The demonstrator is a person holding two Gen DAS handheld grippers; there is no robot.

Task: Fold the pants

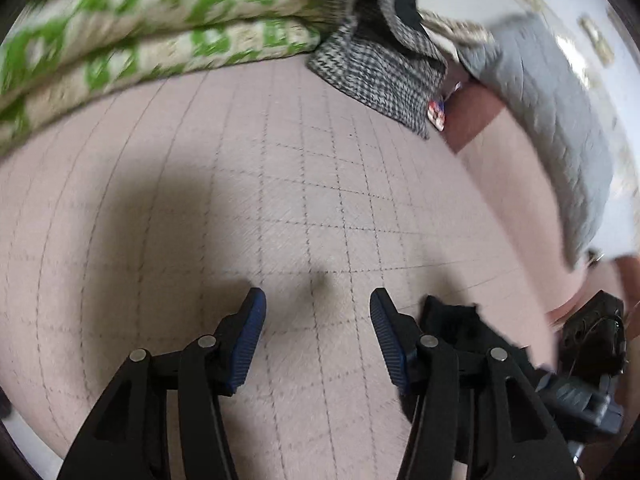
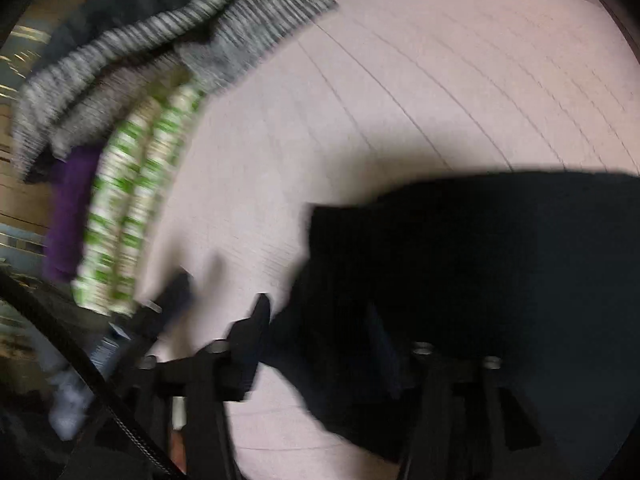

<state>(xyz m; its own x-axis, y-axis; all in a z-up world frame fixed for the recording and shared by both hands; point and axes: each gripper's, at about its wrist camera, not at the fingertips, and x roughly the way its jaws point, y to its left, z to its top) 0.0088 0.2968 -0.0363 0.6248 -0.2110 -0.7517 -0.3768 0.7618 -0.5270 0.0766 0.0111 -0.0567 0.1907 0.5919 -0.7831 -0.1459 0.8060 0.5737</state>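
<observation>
Where clothes pile (image 1: 168, 20): black pants (image 2: 480, 272) apart.

One pair of black pants (image 2: 480, 280); one green-and-cream patterned blanket (image 1: 160, 28) at ten o'clock; one houndstooth garment (image 1: 376, 72); one grey quilted cushion (image 1: 552, 120); one purple cloth (image 2: 72, 208); two hand-held grippers.

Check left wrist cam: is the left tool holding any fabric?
No, the left tool stands open over the bare pink grid sheet, nothing between its pads.
</observation>
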